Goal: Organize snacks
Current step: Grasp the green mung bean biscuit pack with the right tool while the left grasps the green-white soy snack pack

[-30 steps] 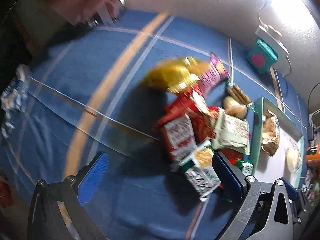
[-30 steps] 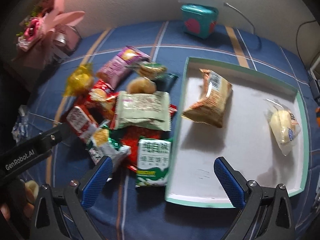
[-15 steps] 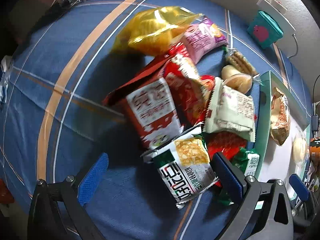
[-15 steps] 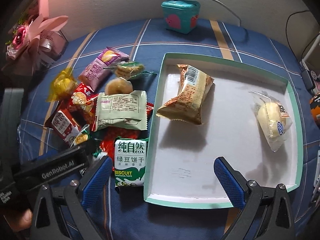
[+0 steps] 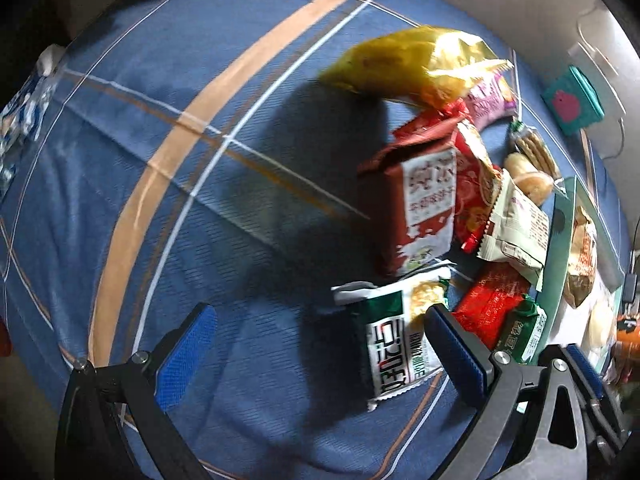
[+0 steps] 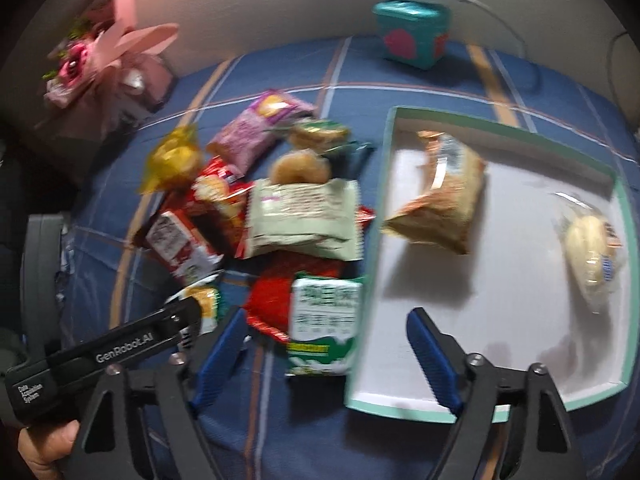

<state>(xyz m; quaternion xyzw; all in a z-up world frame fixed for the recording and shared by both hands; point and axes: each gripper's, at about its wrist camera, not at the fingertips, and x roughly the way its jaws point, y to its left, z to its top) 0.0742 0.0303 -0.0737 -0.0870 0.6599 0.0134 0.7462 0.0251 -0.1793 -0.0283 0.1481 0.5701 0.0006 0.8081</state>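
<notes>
Blue striped cloth covers the desk; snack packets lie heaped beside the teal-rimmed white tray; my left tool hangs open over the green-and-white packet; my right tool, jaws just closing yet empty, frames the green biscuit packet; next I lower and pinch.

Right tongs, closing, hover over biscuit packet.

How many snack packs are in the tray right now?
2. A tan crinkled packet lies near the tray far-left corner; a clear-wrapped pale bun lies by its right wall. Nothing seems hidden.
</notes>
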